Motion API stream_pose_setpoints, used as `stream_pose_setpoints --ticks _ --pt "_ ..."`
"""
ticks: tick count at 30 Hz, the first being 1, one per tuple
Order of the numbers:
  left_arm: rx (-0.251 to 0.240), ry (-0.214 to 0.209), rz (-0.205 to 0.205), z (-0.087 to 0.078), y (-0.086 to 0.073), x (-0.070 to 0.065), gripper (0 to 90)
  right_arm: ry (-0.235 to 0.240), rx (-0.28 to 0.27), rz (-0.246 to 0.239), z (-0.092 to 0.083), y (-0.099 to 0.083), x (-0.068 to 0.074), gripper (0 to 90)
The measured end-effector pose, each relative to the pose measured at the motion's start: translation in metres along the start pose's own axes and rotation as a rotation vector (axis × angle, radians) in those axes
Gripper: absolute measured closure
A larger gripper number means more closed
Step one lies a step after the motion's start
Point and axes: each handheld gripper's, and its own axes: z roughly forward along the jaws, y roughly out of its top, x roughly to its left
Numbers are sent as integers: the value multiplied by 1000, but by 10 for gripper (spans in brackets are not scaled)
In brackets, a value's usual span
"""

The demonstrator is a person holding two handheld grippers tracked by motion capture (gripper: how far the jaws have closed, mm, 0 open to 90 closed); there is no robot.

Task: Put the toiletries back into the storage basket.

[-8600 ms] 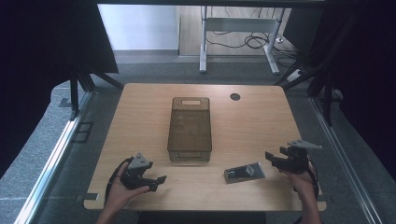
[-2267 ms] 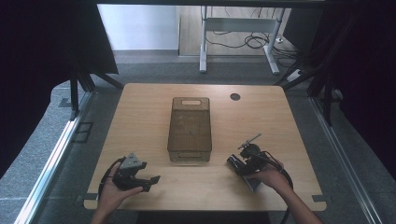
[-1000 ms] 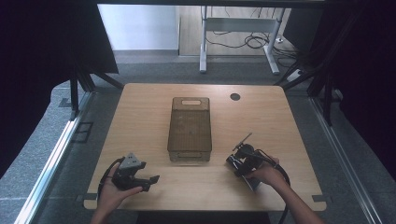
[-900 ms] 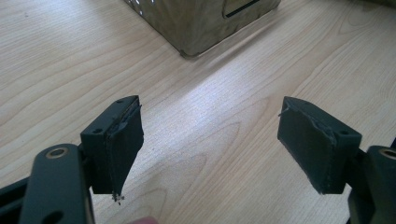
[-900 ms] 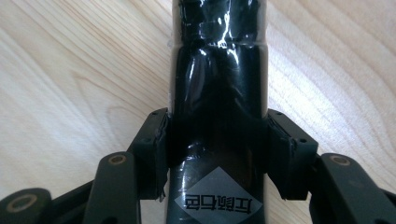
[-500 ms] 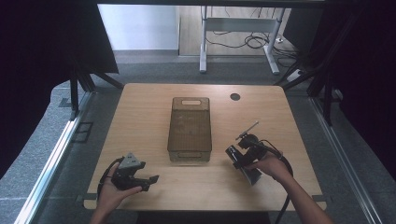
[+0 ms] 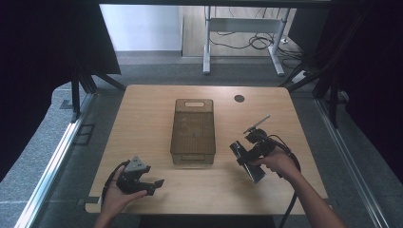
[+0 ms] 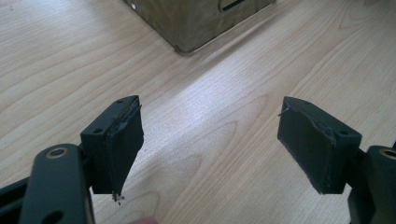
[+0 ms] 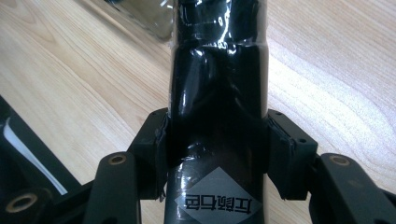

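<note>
Our right gripper (image 7: pixel 241 153) clamps a glossy black plastic-wrapped packet (image 9: pixel 217 93) above the wooden table (image 7: pixel 142 118); our left gripper (image 8: pixel 210 144) gapes empty.

The tabletop (image 7: pixel 142 118) is overlooked from high; the brown box (image 7: pixel 193 130) is shared, seen close, by both gripper views.
</note>
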Motion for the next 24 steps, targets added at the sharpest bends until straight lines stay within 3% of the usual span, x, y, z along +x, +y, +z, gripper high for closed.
stream_pose_setpoints --ticks 6,18,24 --pt "10 -7 2 4 -1 -1 226 22 -26 5 -9 6 0 471" --pt "12 -11 -2 5 -1 -2 226 86 -79 63 -24 24 -2 470" --pt "18 -15 8 5 0 -3 226 87 -83 68 -26 31 -1 470"
